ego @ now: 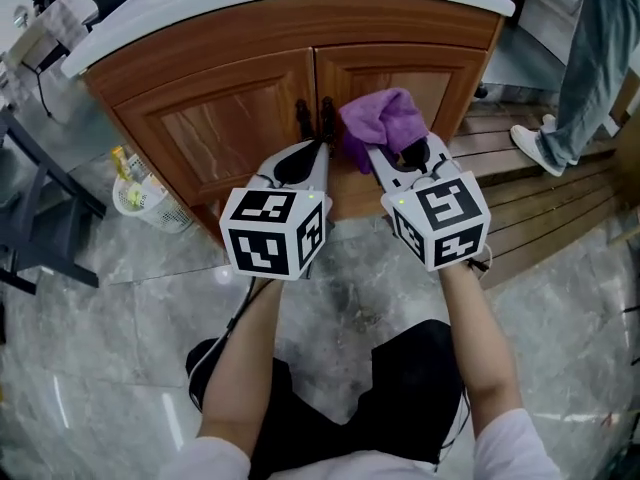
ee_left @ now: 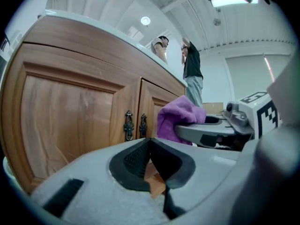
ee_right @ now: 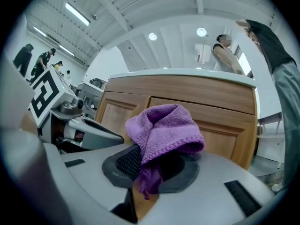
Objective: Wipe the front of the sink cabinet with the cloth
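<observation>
In front of you, low over the marble floor (ego: 350, 288), stands the sink cabinet (ego: 250, 118), its two wooden doors under a white tabletop (ego: 300, 3). The right door (ego: 400, 78) is where you are working. The purple cloth (ego: 385, 118) is bunched at that door's inner edge, just beside the pair of dark handles (ego: 312, 118). Whether it is actually pressed on the wood I cannot tell from here.

Your right claw (ego: 398, 156) is clamped on the cloth, with a fold draped over the jaw tips and a tail hanging between them. Your left claw (ego: 305, 153) is pinched together with nothing in it, pointed at the seam between the doors.

To wipe well, I'd say lead with the padded fold so cloth, not claw, meets the wood. Press flat and stroke along the panel, following its raised frame. Steer clear of the handles, since the loose tail could snag there.

No brand or writing can be read. The marker cubes (ego: 440, 218) carry only black-and-white square patterns.
</observation>
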### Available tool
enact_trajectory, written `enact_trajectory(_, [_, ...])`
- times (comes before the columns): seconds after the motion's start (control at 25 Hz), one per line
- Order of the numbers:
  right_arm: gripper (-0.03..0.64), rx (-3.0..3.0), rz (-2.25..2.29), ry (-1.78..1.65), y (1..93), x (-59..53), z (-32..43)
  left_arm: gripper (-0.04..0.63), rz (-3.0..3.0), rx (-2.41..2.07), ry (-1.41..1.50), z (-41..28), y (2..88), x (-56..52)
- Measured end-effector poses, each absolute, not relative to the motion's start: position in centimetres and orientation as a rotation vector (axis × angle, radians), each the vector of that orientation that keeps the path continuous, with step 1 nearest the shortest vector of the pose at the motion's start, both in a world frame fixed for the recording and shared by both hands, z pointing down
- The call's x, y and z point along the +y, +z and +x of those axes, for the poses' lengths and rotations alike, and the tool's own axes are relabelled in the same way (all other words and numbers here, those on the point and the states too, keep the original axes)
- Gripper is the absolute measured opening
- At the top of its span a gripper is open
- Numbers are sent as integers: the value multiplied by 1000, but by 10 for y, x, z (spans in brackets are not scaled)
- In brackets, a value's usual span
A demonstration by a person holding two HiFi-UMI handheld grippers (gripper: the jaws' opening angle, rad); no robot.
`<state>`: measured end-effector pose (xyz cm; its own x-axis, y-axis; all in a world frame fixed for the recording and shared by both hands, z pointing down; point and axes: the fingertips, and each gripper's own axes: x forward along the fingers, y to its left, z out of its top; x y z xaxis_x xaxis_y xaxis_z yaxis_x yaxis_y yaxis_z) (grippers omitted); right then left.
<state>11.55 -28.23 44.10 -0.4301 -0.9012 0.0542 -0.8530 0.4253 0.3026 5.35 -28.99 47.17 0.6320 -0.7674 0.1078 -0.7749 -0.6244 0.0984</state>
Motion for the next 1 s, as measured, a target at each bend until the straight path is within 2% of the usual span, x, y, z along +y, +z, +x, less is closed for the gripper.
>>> enact_trajectory(1.0, [67,-2843,915,-255,511,-277,-184,5,2246,-1955,18,-204,477,-238])
